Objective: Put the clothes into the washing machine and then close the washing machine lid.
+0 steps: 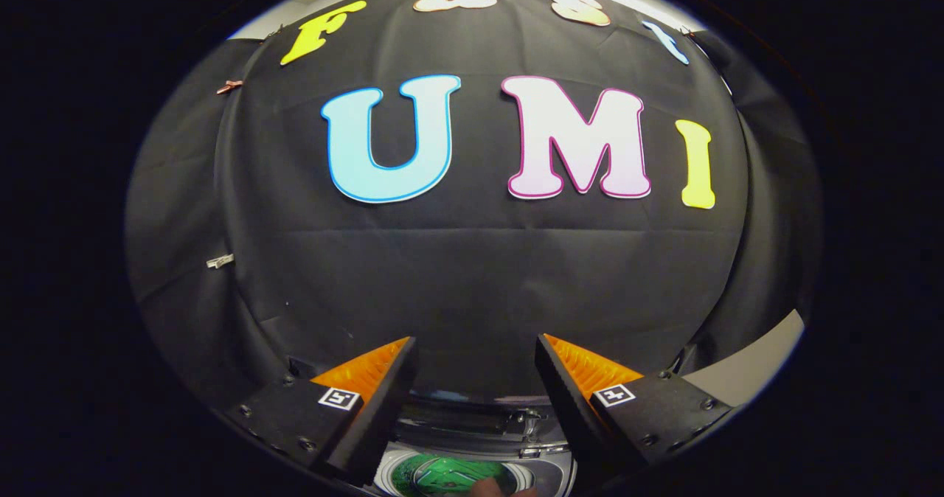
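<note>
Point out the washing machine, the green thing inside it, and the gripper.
washing machine [542,475]: gripper view, on its top deck, below the fingers.
green thing [450,476]: gripper view, on its middle, inside the round opening.
gripper [476,349]: gripper view, in the open gap between its fingertips.

Gripper [476,353] held high, fingers [369,379] spread wide apart with nothing between them, aimed at the black cloth wall [472,276]. Below and between the fingers, the top of the washing machine [546,475], its round opening [450,475] showing green inside; whether that green is clothing or part of the drum cannot be told. Behind the opening, a dark glossy panel with hinge hardware [531,449], probably the raised lid, though not certain. Beyond the right finger, a strip of pale surface [752,368] beside the cloth. Small clips [220,261] pinned on the cloth beyond the left finger.
</note>
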Demonstrator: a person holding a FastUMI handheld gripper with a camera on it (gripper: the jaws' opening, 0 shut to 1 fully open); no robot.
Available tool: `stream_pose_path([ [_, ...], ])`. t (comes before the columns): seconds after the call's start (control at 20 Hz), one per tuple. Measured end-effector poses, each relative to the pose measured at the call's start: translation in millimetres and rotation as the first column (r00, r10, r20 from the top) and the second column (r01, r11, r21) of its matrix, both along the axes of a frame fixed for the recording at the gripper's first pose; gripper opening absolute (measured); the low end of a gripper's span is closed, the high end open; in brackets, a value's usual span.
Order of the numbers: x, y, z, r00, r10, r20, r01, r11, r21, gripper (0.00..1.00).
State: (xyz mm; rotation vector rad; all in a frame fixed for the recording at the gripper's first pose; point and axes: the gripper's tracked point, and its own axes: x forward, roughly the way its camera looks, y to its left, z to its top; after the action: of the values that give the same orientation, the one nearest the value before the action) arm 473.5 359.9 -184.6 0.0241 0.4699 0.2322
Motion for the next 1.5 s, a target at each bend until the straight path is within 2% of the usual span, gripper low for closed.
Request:
stream_pose_path([
  [0.3, 24, -3, -46, 0.996, -0.018, -0.085, 0.014, 0.999, -0.043, 0.99],
  [0.5, 19, 5, -72, 0.987, 0.019, -0.159, -0.029, 0.998, -0.062, 0.99],
  [0.75, 22, 5, -78, 0.982, -0.003, -0.188, 0.001, 1.000, -0.013, 1.00],
  [1.05, 10, 2, -79, 0.977, 0.019, -0.213, -0.022, 1.000, -0.012, 1.00],
  [1.5, -38, -4, -71, 0.981, 0.041, -0.190, -0.044, 0.999, -0.010, 1.00],
])
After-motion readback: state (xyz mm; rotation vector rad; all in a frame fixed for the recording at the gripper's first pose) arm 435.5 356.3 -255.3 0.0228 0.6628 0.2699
